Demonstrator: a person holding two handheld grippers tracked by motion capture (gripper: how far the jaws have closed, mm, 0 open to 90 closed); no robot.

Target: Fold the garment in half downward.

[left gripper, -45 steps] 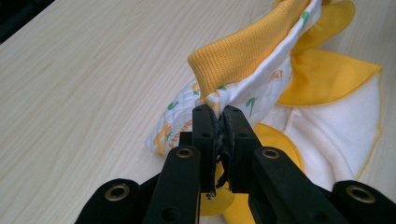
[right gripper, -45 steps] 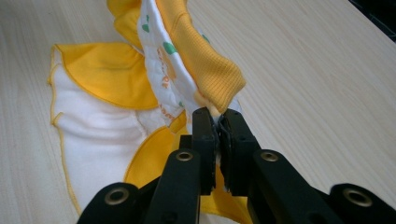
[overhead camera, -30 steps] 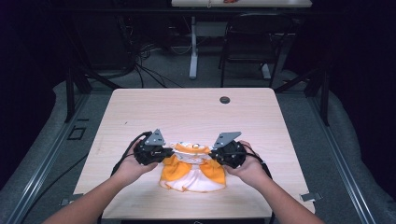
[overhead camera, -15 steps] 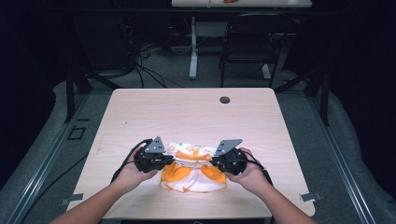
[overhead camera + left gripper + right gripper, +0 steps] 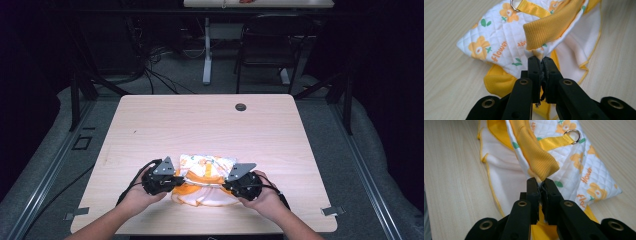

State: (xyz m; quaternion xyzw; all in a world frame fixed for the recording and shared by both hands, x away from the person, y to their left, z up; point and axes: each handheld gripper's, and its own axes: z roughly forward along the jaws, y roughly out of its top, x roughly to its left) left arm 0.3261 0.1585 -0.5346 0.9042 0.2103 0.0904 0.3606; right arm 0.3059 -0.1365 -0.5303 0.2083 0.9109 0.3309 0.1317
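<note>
Yellow and white quilted cloth with orange flowers (image 5: 206, 179) lies low in the middle of the pale wood table (image 5: 165, 125). Left claw (image 5: 540, 60) and right claw (image 5: 540, 182) each pinch its edge tight.

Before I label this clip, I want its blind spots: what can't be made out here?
- High view: the print on the quilted garment is too small to read.
- Left gripper view: the left gripper has its jaws shut on the garment; the pinched fabric is hidden between them.
- Right gripper view: the same at the right gripper.
- Both gripper views: the garment runs past the top edge, so its whole shape stays unclear.
</note>
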